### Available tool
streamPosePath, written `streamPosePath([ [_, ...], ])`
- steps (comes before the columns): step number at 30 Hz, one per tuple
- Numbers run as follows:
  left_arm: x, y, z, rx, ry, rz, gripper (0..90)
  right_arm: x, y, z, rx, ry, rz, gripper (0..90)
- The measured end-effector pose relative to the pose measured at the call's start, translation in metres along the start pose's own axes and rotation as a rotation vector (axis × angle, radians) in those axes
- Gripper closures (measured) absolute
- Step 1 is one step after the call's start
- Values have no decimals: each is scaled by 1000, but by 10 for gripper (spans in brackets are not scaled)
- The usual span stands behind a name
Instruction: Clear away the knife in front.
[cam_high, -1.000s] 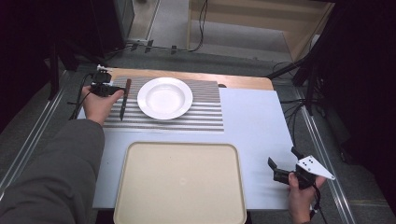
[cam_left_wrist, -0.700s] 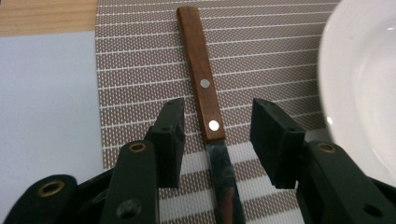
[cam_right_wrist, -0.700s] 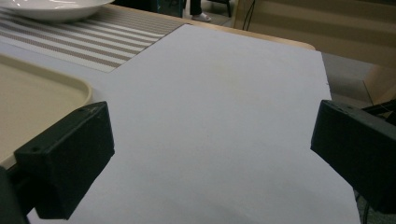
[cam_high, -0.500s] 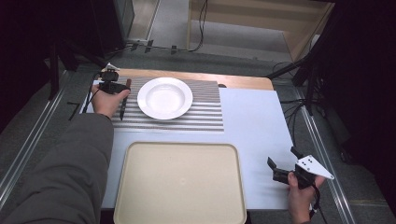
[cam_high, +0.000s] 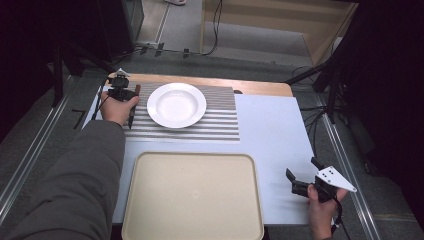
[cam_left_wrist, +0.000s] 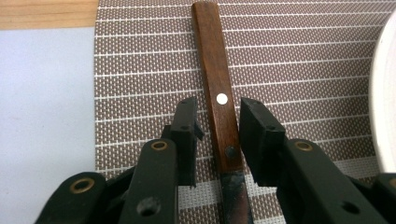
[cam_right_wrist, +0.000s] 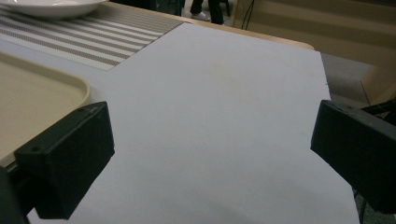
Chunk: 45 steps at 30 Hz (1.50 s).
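The left gripper (cam_left_wrist: 217, 123) straddles the knife (cam_left_wrist: 218, 100) handle on the striped mat (cam_high: 220, 125), far left beside the plate (cam_high: 176, 104), jaws parted for grasping, while the right gripper (cam_high: 302, 180) idles wide open, near right.

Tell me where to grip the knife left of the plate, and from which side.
Grip the knife on its wooden handle, from straight above, with one jaw on each long edge. It lies flat on the striped mat, so only the narrow sides offer purchase. The handle is straight, and the dark blade is best avoided. The left hand-held gripper already straddles the handle this way, jaws open, near the white rivet.
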<state>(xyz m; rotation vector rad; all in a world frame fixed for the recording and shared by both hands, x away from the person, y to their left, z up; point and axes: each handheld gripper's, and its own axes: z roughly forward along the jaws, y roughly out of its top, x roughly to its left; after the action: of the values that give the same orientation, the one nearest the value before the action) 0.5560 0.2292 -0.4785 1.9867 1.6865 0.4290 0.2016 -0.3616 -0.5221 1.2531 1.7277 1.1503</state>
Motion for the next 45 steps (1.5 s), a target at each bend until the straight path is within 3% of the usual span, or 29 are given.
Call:
streamPosePath([
  [2, -1, -1, 0, -3, 9, 13, 725, 0, 0, 0, -1, 0, 1, 0],
  [3, -1, -3, 0, -5, 10, 51, 739, 0, 0, 0, -1, -2, 1, 0],
  [15, 4, -2, -1, -3, -23, 22, 763, 0, 0, 0, 2, -3, -1, 0],
  [29, -4, -2, -8, 2, -52, 46, 765, 0, 0, 0, -2, 0, 2, 0],
  [45, -13, -4, -39, -45, -124, 58, 765, 0, 0, 0, -2, 2, -1, 0],
])
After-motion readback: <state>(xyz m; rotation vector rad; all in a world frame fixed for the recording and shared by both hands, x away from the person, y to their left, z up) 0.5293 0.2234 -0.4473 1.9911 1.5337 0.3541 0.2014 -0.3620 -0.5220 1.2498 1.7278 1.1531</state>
